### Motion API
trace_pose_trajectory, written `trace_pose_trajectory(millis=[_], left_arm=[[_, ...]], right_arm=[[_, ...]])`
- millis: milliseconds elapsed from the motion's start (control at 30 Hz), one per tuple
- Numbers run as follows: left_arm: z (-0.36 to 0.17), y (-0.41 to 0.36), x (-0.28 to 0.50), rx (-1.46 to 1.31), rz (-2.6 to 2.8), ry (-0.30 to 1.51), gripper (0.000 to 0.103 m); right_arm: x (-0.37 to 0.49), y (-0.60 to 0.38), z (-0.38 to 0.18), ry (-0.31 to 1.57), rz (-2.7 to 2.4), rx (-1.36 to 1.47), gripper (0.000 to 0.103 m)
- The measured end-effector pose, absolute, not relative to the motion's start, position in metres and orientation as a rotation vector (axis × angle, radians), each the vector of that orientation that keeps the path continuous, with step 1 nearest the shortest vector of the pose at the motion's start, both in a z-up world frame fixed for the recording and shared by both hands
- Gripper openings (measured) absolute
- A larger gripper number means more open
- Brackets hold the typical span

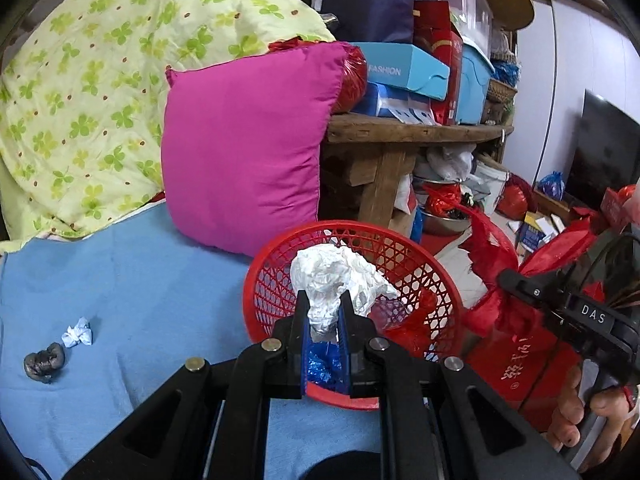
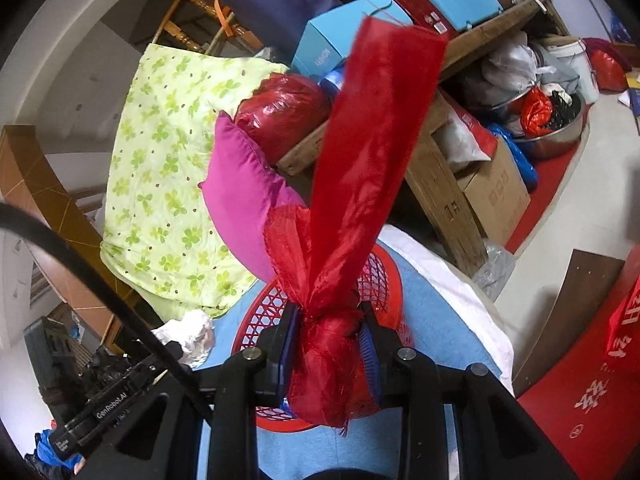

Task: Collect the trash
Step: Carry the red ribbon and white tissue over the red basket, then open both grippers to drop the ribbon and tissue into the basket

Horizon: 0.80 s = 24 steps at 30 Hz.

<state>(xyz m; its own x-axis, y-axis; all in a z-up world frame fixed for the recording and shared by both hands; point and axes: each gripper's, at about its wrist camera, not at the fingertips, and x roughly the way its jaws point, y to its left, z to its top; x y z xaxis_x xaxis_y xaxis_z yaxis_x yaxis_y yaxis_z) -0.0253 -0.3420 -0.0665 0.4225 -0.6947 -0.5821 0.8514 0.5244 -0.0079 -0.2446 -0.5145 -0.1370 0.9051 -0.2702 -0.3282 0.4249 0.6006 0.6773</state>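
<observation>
Tongs on both sides are busy here. The left tongs (image 1: 325, 316) are pinching a crumpled white tissue wad (image 1: 336, 280), holding it right over the red mesh basket (image 1: 432, 280), which sits on the blue bed sheet (image 1: 140, 280) near the edge. The left tool points forward and slightly down, so the wad hangs above the basket's opening, not down inside it.

The right tongs (image 2: 330, 336) are clamped on a knotted bunch of red mesh ribbon (image 2: 360, 168), with one long strip sticking up and a shorter frayed bit off to the left. They also hover over the basket (image 2: 264, 308). From the left wrist view you can see the right tool coming in from the right side, tilted toward the basket, with the person's hand (image 1: 592, 412) wrapped around its handle.

Still lying on the sheet, well apart from the basket: a small white paper scrap (image 1: 78, 333) and a dark grey crumpled lump (image 1: 44, 362) just beside it. A magenta pillow (image 1: 244, 152) leans behind the basket, next to a green clover quilt (image 1: 88, 92).
</observation>
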Motion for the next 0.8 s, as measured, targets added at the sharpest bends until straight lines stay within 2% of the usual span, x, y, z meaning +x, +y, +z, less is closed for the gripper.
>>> trace_pose_trajectory(millis=[533,633,700,733,767,800], left_arm=[[-0.089,-0.366,-0.018,0.365,-0.956,0.562,0.014],[-0.092,-0.368,-0.016,0.361,-0.974,0.577,0.017],[-0.094,-0.368,-0.014,0.354,-0.983,0.589,0.028],[-0.095,-0.367,-0.013,0.347,-0.985,0.592,0.042],[-0.095,-0.366,-0.013,0.341,-0.979,0.586,0.052],[-0.094,-0.362,-0.013,0.338,-0.969,0.569,0.055]], right_arm=[[-0.198,-0.522,-0.152,0.233,-0.355,0.907,0.032],[-0.191,-0.519,-0.155,0.248,-0.356,0.916,0.033],[-0.186,-0.521,-0.159,0.258,-0.357,0.935,0.036],[-0.185,-0.523,-0.161,0.26,-0.356,0.947,0.04],[-0.183,-0.524,-0.163,0.263,-0.349,0.968,0.05],[-0.183,-0.525,-0.165,0.263,-0.343,0.981,0.056]])
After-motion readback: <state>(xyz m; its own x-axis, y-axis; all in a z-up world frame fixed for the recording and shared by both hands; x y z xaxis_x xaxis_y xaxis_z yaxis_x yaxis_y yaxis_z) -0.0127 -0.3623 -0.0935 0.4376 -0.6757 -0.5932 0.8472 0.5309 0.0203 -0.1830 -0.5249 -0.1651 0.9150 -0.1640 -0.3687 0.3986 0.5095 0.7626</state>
